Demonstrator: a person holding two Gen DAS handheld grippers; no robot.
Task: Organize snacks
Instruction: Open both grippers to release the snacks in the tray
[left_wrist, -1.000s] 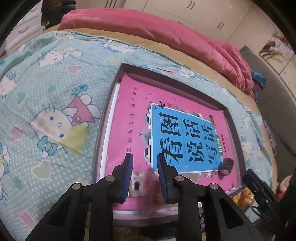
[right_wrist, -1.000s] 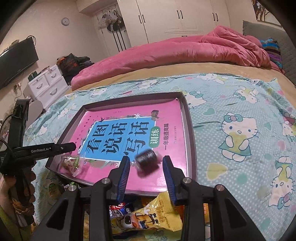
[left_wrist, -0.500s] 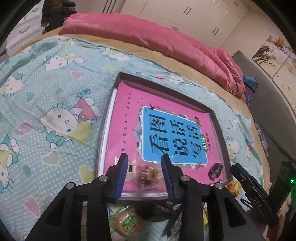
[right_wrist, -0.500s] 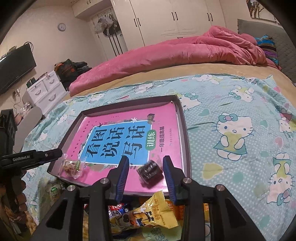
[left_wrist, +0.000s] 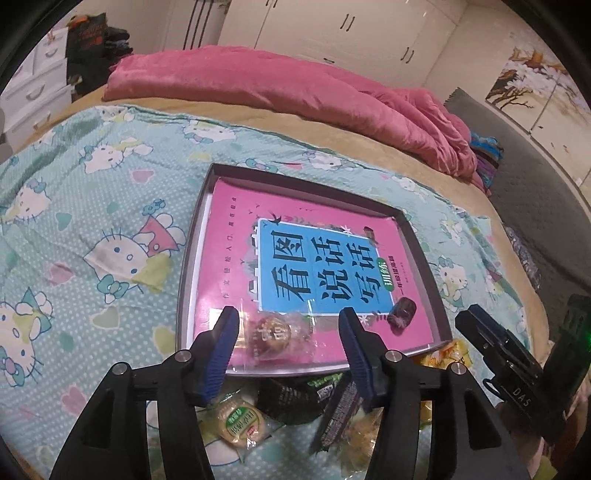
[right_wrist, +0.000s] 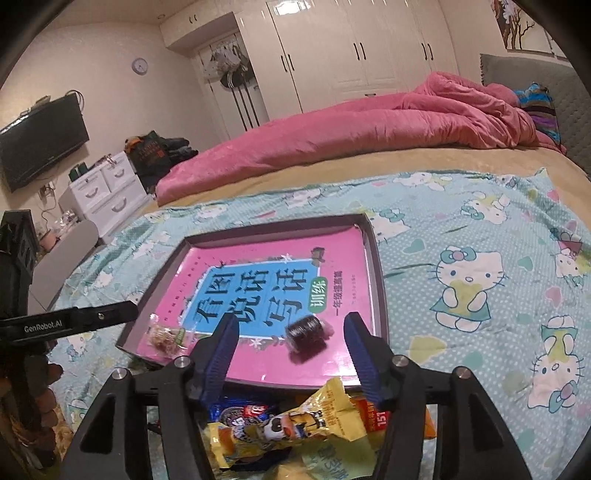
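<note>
I'm seeing the left gripper (left_wrist: 288, 345) with jaws opening, pads clear of the clear-wrapped pastry (left_wrist: 271, 334), which is lying between them on the pink book (left_wrist: 236, 236) inside the tray (left_wrist: 192, 236). Right gripper (right_wrist: 290, 349) is also opening, holding nothing; the dark wrapped snack (right_wrist: 306, 334) is sitting loose on the book near the tray's near right corner. Remaining snack packets (right_wrist: 295, 424) are piling up on the cartoon-cat sheet (right_wrist: 480, 266) just in front of the tray, under both grippers.
</note>
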